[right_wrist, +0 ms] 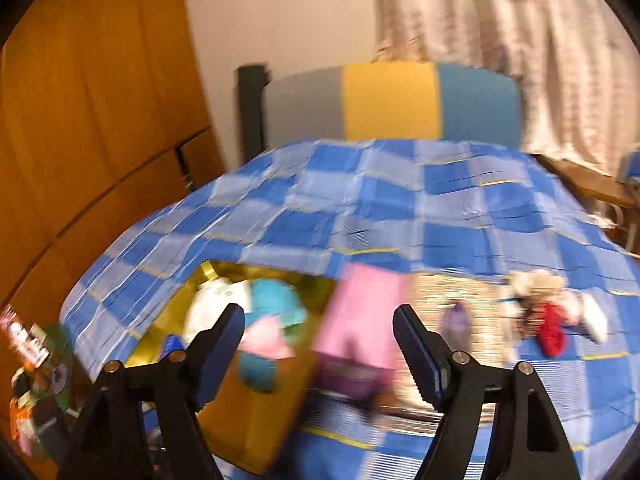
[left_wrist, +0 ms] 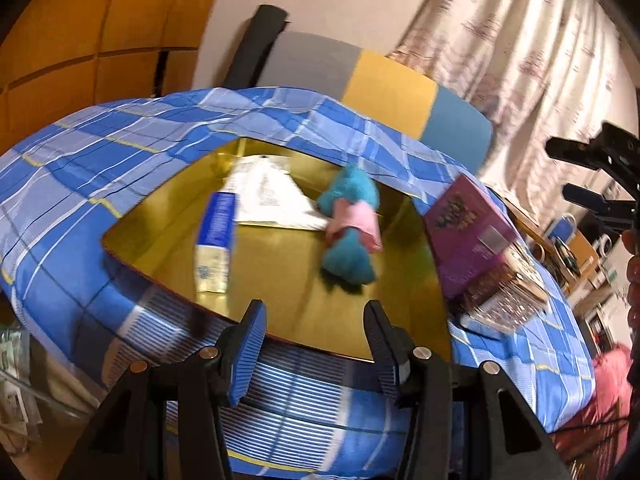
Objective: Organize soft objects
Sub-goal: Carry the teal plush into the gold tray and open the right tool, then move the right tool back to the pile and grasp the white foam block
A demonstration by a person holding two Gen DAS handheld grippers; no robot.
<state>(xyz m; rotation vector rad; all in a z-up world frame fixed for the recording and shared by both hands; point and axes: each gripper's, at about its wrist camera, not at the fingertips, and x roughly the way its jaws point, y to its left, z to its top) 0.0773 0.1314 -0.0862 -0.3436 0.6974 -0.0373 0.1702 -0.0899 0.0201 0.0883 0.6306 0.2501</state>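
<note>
A teal and pink plush toy (left_wrist: 350, 226) lies on a gold tray (left_wrist: 280, 288) on the blue checked bed cover (left_wrist: 120, 148). My left gripper (left_wrist: 316, 350) is open and empty, just before the tray's near edge. In the blurred right wrist view my right gripper (right_wrist: 320, 354) is open and empty above the same plush toy (right_wrist: 268, 332) and the tray (right_wrist: 256, 424). A small beige plush with a red part (right_wrist: 548, 312) lies on the cover to the right.
On the tray lie a blue and white tube (left_wrist: 216, 240) and a white paper (left_wrist: 268, 196). A purple box (left_wrist: 468, 232) leans on a shiny packet (left_wrist: 508, 296) at the tray's right. A headboard (left_wrist: 400, 96), curtain and wooden wardrobe stand behind.
</note>
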